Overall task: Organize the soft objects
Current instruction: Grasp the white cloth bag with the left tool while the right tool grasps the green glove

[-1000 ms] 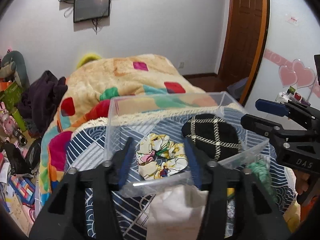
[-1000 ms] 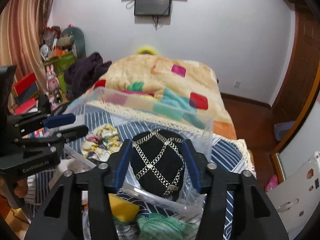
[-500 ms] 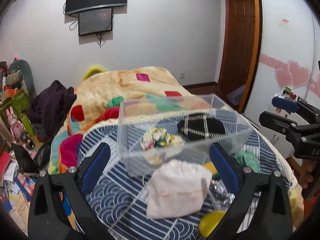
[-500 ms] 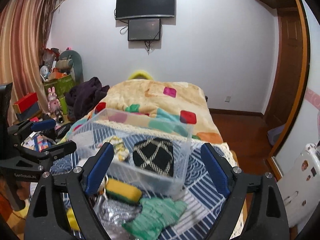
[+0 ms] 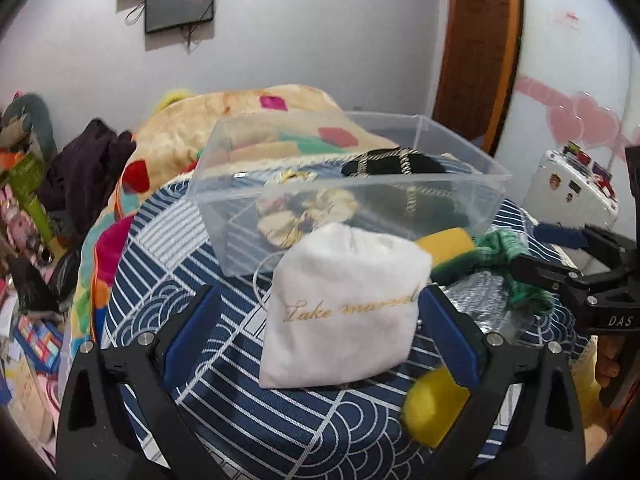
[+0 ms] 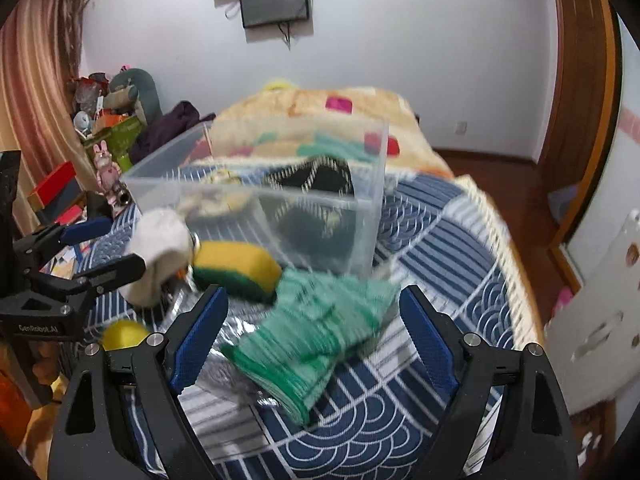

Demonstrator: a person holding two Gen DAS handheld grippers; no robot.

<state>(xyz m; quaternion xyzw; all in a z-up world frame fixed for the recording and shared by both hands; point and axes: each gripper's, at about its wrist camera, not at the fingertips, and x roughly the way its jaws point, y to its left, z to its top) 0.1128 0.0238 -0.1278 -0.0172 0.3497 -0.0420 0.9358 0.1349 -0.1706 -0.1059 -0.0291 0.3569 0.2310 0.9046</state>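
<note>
A clear plastic bin [image 5: 460,178] [image 6: 168,176] stands on the blue patterned cloth and holds a floral scrunchie [image 5: 308,212] and a black pouch with chain trim [image 5: 396,162] [image 6: 316,178]. In front of it lie a white drawstring pouch [image 5: 340,312] [image 6: 160,248], a yellow-green sponge [image 5: 444,244] [image 6: 236,268], a green knitted cloth [image 6: 320,324] [image 5: 504,248] and a yellow ball [image 5: 434,412] [image 6: 120,334]. My left gripper [image 5: 320,336] is open, its jaws either side of the white pouch. My right gripper [image 6: 314,336] is open around the green cloth.
A crinkled silver foil bag [image 5: 480,300] lies under the green cloth. A bed with a colourful blanket [image 5: 248,112] lies behind the bin. Clutter and boxes [image 6: 60,184] stand to the left, a white case [image 5: 572,188] and a wooden door [image 5: 476,40] to the right.
Both grippers opened wide, pulled back from the bin and lowered: the left now straddles the white pouch, the right the green cloth. The scrunchie and black pouch stay in the bin.
</note>
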